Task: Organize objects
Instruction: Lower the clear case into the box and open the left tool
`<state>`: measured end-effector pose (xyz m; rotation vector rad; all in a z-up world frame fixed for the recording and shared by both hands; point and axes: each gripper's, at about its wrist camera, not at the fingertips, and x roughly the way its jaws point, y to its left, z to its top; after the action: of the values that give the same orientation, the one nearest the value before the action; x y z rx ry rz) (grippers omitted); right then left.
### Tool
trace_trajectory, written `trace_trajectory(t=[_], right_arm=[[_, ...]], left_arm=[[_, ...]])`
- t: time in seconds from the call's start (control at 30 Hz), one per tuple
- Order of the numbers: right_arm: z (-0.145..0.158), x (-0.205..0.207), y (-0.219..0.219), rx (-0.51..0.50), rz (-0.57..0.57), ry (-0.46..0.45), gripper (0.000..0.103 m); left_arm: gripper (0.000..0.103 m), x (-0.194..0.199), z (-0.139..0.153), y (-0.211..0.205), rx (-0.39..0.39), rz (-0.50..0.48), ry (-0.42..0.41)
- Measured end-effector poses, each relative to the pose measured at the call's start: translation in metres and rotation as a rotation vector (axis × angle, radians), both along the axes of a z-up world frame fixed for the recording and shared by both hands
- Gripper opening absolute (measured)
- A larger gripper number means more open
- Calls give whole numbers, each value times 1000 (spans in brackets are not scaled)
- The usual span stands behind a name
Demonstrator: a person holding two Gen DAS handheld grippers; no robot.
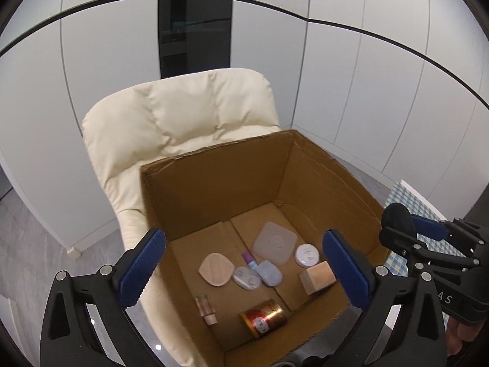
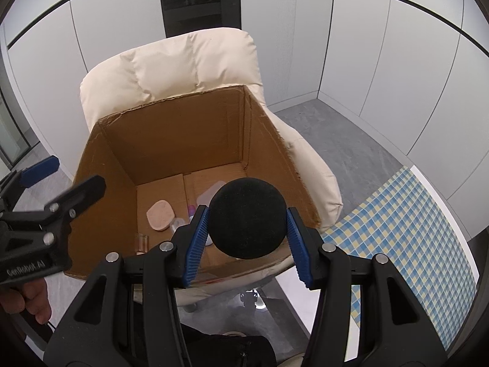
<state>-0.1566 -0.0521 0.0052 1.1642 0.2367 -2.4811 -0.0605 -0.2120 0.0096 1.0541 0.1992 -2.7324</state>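
Note:
An open cardboard box [image 1: 214,195] sits on a cream armchair. On its floor lie several small items: a pink pad [image 1: 215,269], a grey square pad [image 1: 274,242], a white round tin [image 1: 307,255], a blue case [image 1: 269,272], a tan block [image 1: 318,277], a red-gold can [image 1: 263,317] and a small clear bottle [image 1: 206,309]. My left gripper [image 1: 244,272] is open and empty above the box's near side. My right gripper [image 2: 248,238] is shut on a black foam ball [image 2: 248,217], held over the box [image 2: 171,134] near its front edge; the ball also shows in the left wrist view [image 1: 397,220].
The cream armchair [image 1: 183,116] backs onto white wall panels. A blue-yellow checked cloth [image 2: 406,232] covers a surface to the right of the chair. Grey floor [image 2: 345,140] lies around it.

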Motion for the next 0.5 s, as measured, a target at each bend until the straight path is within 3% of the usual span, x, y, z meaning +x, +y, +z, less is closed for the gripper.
trace_trajectory(t=[0.5], right_arm=[[-4,-1,-35,3,52,-6,53]], left_arm=[[103,15,2,-27,-8,42,3]])
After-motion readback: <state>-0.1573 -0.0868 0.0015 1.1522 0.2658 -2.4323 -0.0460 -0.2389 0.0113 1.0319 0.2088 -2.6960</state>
